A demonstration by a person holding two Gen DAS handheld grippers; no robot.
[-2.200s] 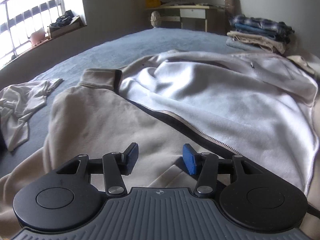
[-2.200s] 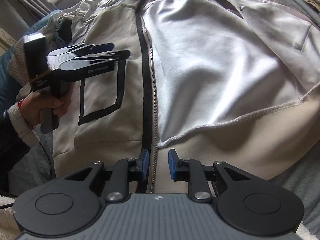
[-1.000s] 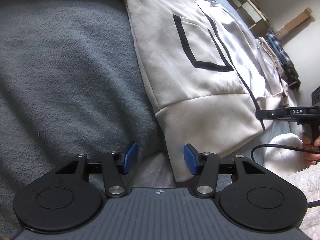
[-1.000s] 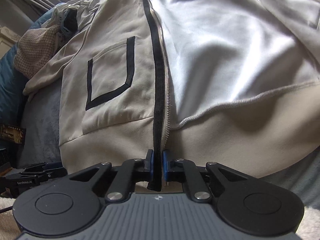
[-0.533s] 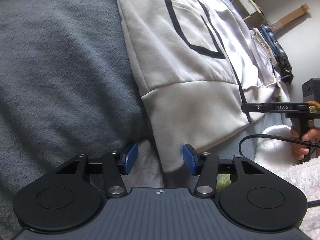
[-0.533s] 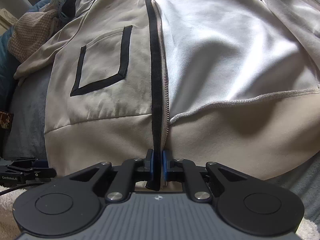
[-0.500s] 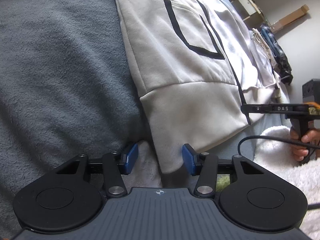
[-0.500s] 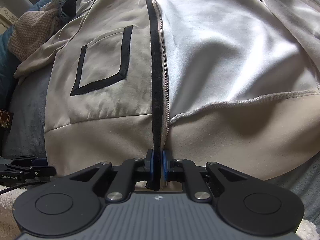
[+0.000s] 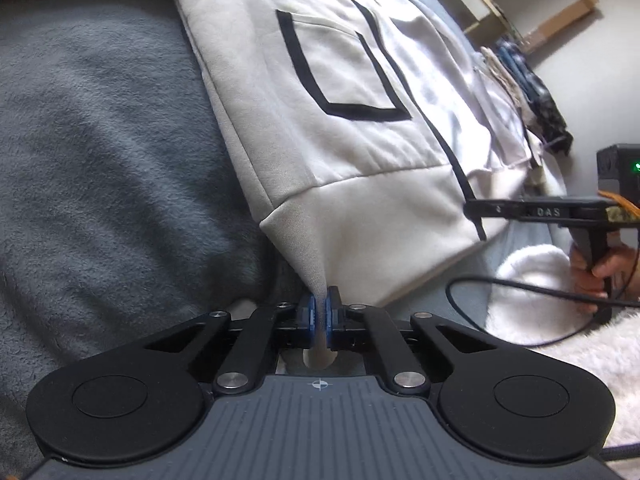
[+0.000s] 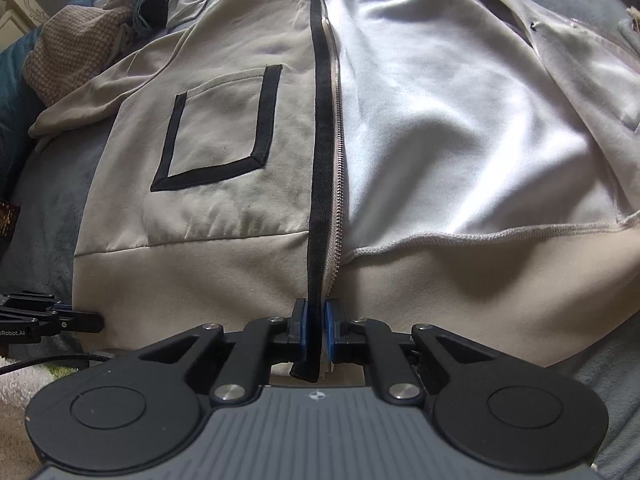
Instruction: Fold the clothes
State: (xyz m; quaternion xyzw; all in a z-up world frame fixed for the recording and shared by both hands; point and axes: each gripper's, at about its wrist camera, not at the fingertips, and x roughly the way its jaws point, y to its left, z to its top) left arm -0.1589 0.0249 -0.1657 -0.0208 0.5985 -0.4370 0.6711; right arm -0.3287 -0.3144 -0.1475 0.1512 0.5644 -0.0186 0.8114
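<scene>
Left hand-held gripper (image 9: 319,315) now clamped on jacket (image 9: 320,92) hem corner, right hand-held gripper (image 10: 316,330) still pinching zipper edge

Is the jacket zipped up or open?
Open. On the jacket, the zipper teeth run along one front edge only, and the pale inside lining lies bare beside them.

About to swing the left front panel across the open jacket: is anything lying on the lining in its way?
Nothing visible does. The left gripper and right gripper are both shut on the jacket hem, and the pale lining is bare.
</scene>
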